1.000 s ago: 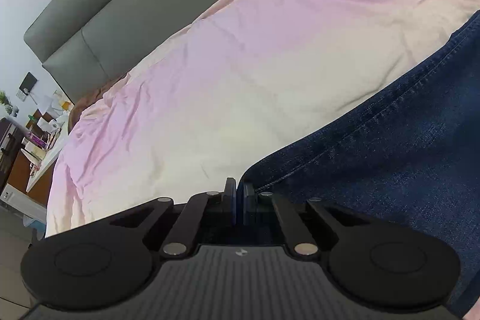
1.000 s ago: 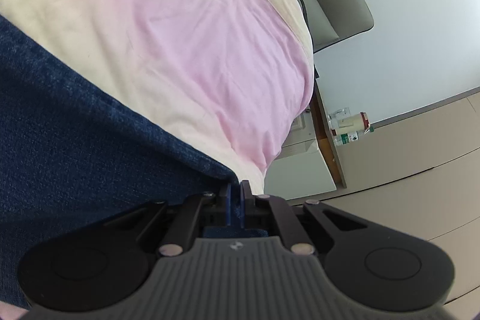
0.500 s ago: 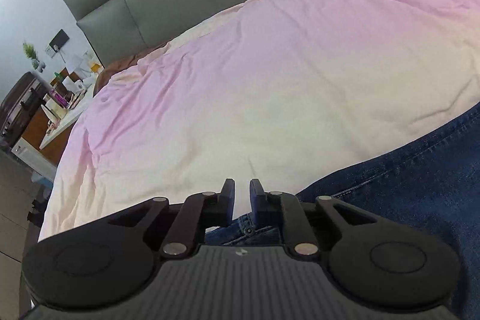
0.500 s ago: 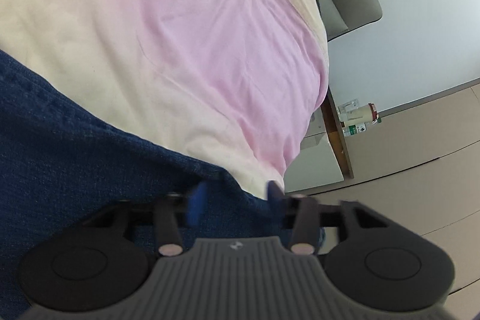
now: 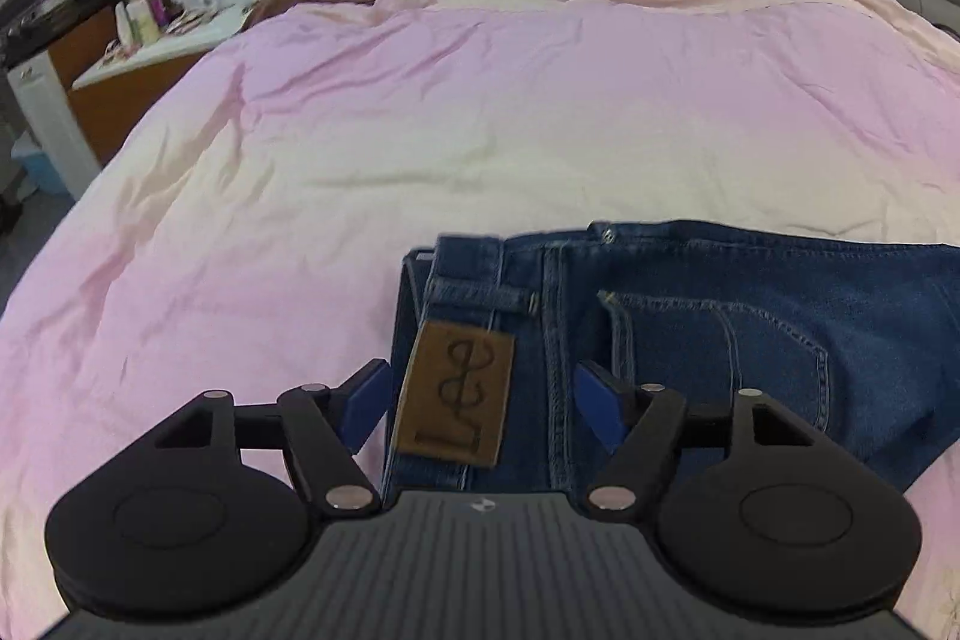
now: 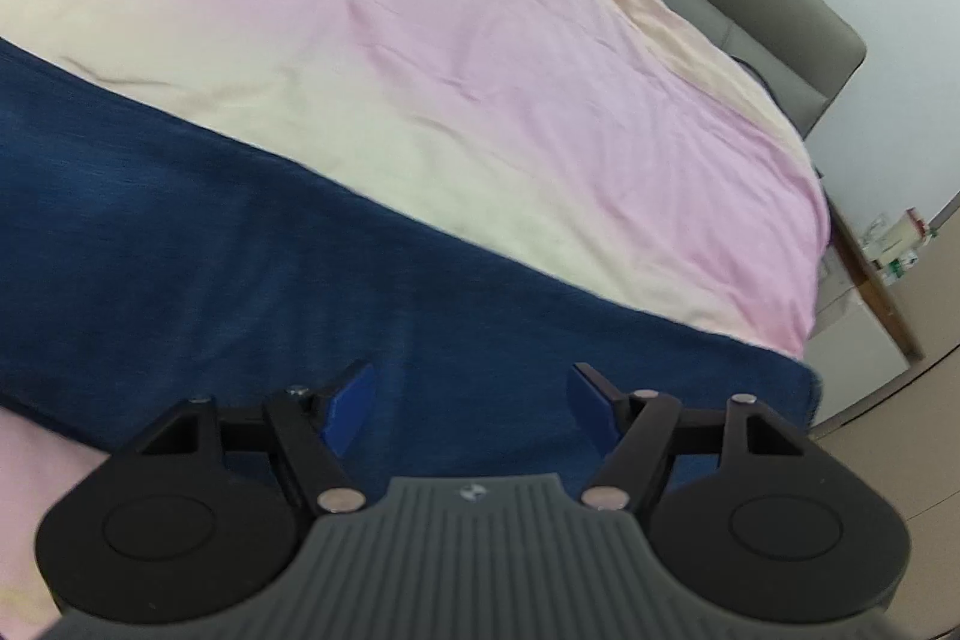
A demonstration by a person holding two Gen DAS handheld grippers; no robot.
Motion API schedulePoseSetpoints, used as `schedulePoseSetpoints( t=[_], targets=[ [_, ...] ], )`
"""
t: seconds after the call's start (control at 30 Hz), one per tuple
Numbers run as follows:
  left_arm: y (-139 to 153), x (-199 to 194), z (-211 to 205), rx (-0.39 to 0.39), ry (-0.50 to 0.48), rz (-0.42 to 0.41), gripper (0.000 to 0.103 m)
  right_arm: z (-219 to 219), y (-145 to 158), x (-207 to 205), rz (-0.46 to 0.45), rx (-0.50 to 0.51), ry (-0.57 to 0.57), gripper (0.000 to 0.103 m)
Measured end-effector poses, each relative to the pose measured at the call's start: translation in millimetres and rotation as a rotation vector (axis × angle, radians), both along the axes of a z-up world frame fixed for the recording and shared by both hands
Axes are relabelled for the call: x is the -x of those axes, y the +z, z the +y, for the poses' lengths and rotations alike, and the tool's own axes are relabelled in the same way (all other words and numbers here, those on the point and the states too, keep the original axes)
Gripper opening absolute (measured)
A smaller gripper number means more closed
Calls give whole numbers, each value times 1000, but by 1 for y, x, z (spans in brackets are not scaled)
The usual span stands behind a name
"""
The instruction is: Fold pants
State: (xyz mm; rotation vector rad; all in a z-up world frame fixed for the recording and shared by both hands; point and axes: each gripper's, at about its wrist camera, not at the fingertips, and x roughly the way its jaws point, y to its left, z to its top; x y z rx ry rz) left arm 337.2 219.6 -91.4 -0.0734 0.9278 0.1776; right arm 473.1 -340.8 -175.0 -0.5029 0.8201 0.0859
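On the bed (image 5: 420, 130), one pair of blue jeans (image 5: 750, 340) lies flat; one brown waistband patch (image 5: 459, 397), marking unreadable. Left claw (image 5: 480, 400) and right claw (image 6: 471, 400) both spread apart, holding nothing

The left tool (image 5: 480, 400) and the right tool (image 6: 471, 400) each hang with blue-padded fingers spread wide, gripping nothing.

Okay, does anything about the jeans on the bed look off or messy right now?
Nothing stands out. The jeans lie flat on the pink bedspread, waistband end with its leather patch below the open left gripper; the right gripper is open too.
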Motion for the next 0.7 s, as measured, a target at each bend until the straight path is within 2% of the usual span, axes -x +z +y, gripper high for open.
schedulePoseSetpoints(
  t=[0.1,0.23,0.3,0.4,0.5,0.53,0.57,0.6,0.67,0.7],
  targets=[
    [-18,27,19,80,52,20,82,34,-4,44,32,-154,19,66],
    [-51,52,45,312,160,13,83,89,-17,98,95,-339,94,59],
    [-66,56,53,386,218,-12,84,122,-28,118,131,-386,142,56],
    [-83,55,61,451,287,-48,84,168,-41,132,176,-447,199,51],
    [-95,52,72,523,342,-78,82,210,-45,136,179,-462,261,50],
    [-99,50,76,545,355,-80,73,221,-45,136,175,-460,285,50],
    [-100,48,78,556,362,-87,60,233,-45,136,175,-457,310,50],
    [-100,47,81,553,362,-99,52,243,-46,135,175,-451,336,50],
    [-95,43,78,511,315,-125,22,261,-46,133,174,-445,372,50],
    [-88,41,74,481,290,-134,18,268,-46,131,169,-440,390,50]
  ],
)
